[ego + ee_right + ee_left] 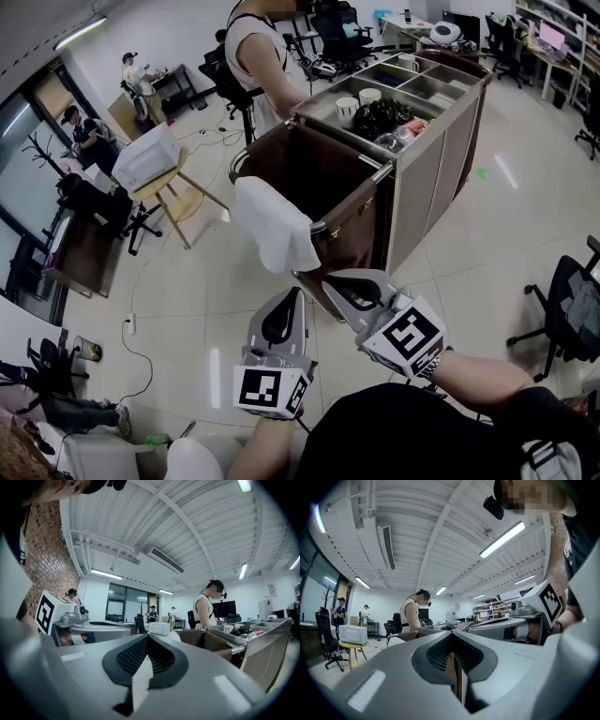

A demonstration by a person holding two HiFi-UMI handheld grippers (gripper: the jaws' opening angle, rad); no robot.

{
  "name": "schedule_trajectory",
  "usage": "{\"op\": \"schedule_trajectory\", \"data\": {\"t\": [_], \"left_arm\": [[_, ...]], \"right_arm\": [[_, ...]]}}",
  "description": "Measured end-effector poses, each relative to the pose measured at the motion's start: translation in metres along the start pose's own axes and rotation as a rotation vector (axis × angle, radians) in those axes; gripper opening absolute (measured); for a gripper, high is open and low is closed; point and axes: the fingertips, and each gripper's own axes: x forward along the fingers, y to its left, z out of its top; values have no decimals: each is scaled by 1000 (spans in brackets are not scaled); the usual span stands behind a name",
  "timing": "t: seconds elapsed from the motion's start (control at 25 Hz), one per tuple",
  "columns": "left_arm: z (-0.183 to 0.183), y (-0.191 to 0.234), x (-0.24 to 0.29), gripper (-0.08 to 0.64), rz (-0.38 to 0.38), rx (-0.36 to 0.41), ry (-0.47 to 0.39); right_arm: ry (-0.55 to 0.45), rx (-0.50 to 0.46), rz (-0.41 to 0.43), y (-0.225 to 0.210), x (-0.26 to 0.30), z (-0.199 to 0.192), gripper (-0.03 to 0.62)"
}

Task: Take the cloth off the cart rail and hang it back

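plainly, in the head view the white cloth (272, 225) hangs folded over the chrome cart rail (361, 192) that rims the brown fabric bag (314, 173) at the near end of the grey metal service cart (450, 141). one end falls outside the bag toward the pale tiled floor (187, 309). the left gripper (289, 305) and the right gripper (339, 286) sit side by side just short of the cart, both aimed at it, and neither touches the cloth. a person in a white sleeveless top (258, 56) stands at the cart's far side. in the left gripper view its fingers (384, 667) are clenched, pad against pad, with nothing between them, and the cart lies low beyond their tips. in the right gripper view its fingers (220, 677) are likewise pressed together and empty, with the bag's brown edge ahead to the right. so the cloth lies where the task wants it to end, which would fit a moment before it is lifted as well as one after it is rehung; the pictures do not settle which. any fresh hold on it would need a pair of fingers to part first and then close on the fold at the rail.
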Motion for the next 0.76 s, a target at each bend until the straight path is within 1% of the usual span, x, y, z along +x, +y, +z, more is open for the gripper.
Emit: {"op": "schedule_trajectory", "data": {"t": [0.08, 0.16, 0.2, 0.32, 0.48, 0.64, 0.76], "left_arm": [[-4, 2, -2, 3, 1, 0, -1], [-9, 3, -5, 3, 0, 1, -2], [-10, 4, -7, 3, 0, 1, -2], [-6, 5, -7, 3, -1, 2, 0], [0, -1, 1, 3, 0, 2, 3], [0, -6, 3, 3, 1, 3, 4], [1, -7, 3, 3, 1, 2, 4]], "right_arm": [[1, -7, -2, 1, 2, -5, 0], [-13, -58, 4, 2, 4, -11, 0], [-14, -63, 4, 3, 5, -13, 0], [-1, -23, -3, 6, 4, -8, 0], [-20, -80, 4, -4, -1, -2, 0], [-18, -76, 0, -7, -6, -2, 0], [0, -21, -10, -5, -9, 0, 0]]}}
